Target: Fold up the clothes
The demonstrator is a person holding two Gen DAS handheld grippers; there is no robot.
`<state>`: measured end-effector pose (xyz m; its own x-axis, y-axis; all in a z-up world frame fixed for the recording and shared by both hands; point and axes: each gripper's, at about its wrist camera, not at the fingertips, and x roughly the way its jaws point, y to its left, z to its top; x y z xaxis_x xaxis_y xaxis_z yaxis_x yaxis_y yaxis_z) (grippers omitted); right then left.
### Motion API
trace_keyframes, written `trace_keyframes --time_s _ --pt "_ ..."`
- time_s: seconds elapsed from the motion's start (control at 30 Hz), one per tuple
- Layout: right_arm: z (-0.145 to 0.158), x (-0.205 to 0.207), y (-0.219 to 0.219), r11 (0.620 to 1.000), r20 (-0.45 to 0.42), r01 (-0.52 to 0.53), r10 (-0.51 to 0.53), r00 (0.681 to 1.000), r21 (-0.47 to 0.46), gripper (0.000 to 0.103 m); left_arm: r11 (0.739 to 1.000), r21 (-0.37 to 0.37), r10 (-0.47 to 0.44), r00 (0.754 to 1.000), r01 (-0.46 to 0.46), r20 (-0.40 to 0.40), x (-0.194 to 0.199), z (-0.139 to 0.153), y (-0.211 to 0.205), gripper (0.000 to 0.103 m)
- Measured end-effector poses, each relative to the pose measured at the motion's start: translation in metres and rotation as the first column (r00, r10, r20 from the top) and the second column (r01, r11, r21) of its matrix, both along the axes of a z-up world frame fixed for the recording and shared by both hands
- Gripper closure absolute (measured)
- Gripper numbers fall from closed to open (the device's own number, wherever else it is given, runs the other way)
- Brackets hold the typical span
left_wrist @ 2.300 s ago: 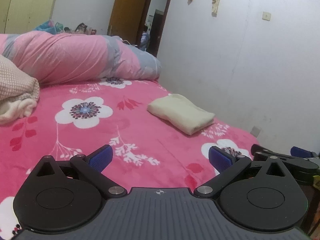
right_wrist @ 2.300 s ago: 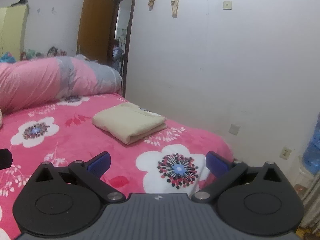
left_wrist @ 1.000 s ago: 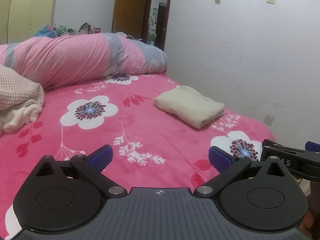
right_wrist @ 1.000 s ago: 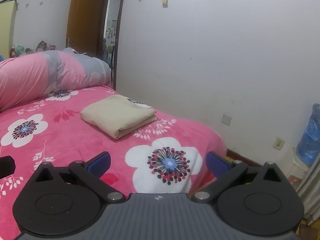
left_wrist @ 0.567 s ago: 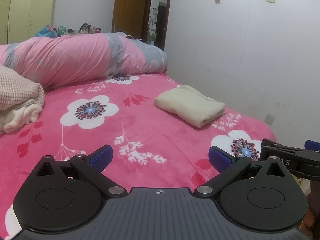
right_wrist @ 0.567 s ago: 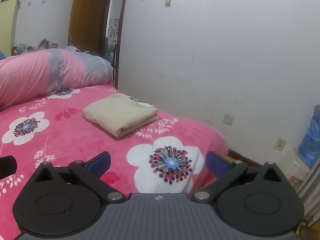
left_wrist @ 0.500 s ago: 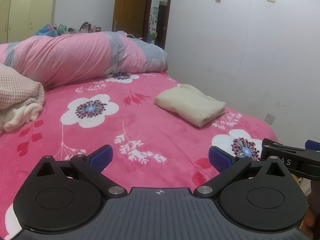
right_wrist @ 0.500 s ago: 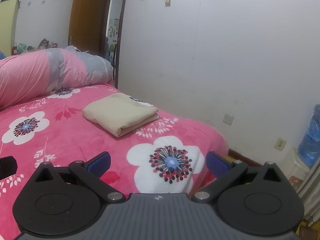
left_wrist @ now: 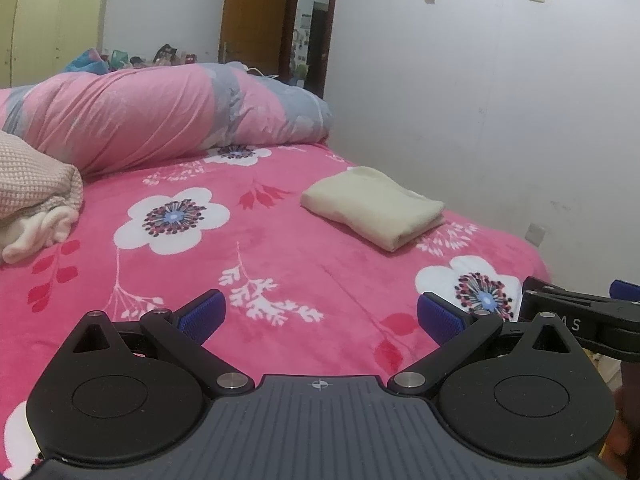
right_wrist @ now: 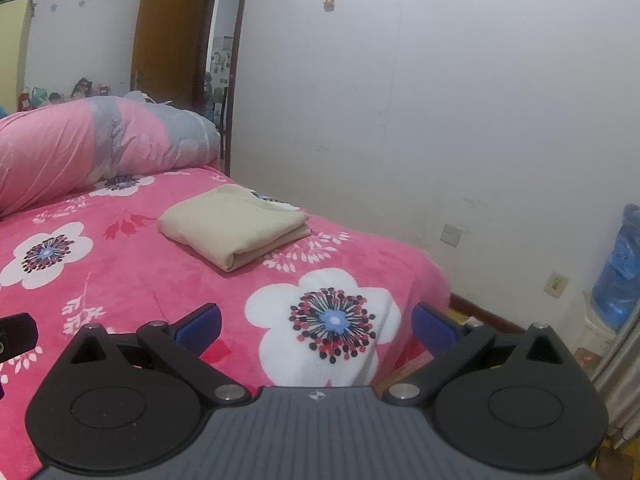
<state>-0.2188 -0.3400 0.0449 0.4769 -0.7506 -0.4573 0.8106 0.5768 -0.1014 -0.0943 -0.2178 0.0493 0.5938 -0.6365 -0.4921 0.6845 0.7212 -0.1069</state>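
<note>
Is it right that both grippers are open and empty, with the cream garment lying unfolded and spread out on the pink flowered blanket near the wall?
Not quite. The cream garment is already folded into a neat rectangle, as the right wrist view shows. The rest holds: the left gripper and right gripper are open and empty, and it lies on the pink flowered blanket near the wall.

Cream garment point(left_wrist: 374, 207) point(right_wrist: 233, 222), folded into neat rectangle, flat on pink floral bedspread point(left_wrist: 280, 256) nr wall-side edge.

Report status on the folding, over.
Left gripper and right gripper open, empty. Cream garment folded on bed. Nothing in the way.
</note>
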Motion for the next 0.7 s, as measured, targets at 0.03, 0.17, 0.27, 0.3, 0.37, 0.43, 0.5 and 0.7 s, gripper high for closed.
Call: trace_keyframes --time_s 0.03,0.17,0.27,0.3,0.37,0.43,0.5,0.7 --pt "-0.0002 -0.0007 -0.0008 1.000 0.000 0.003 -0.003 1.000 0.001 0.000 1.000 -0.001 -0.002 1.000 0.002 0.000 -0.0007 -0.0001 -0.0004 0.000" --pt "-0.0005 -0.0043 -0.0026 1.000 -0.002 0.017 -0.017 1.000 0.000 0.000 1.000 0.002 -0.011 1.000 0.011 -0.002 -0.0031 -0.0011 -0.0032 0.000" --pt "-0.0009 -0.0059 -0.0039 1.000 -0.004 0.023 -0.023 1.000 0.004 0.000 1.000 0.005 -0.014 1.000 0.015 -0.005 -0.0037 -0.0021 -0.0044 0.000" --pt "-0.0011 -0.0061 -0.0041 1.000 -0.004 0.024 -0.024 1.000 0.005 0.000 1.000 0.005 -0.015 1.000 0.015 -0.006 -0.0037 -0.0022 -0.0045 0.000" --pt "-0.0014 -0.0063 -0.0046 1.000 -0.006 0.026 -0.026 1.000 0.006 0.000 1.000 0.005 -0.014 1.000 0.015 -0.006 -0.0041 -0.0025 -0.0052 0.000" --pt "-0.0016 -0.0063 -0.0049 1.000 -0.006 0.025 -0.025 1.000 0.008 0.000 1.000 0.005 -0.014 1.000 0.014 -0.006 -0.0043 -0.0025 -0.0051 0.000" --pt "-0.0018 -0.0058 -0.0053 1.000 -0.006 0.024 -0.024 1.000 0.009 0.000 1.000 0.005 -0.013 1.000 0.013 -0.008 -0.0042 -0.0024 -0.0050 0.000" --pt "-0.0022 -0.0038 -0.0036 1.000 -0.010 0.018 -0.017 1.000 0.009 0.000 1.000 0.005 -0.007 1.000 0.007 -0.015 -0.0026 -0.0025 -0.0047 0.000"
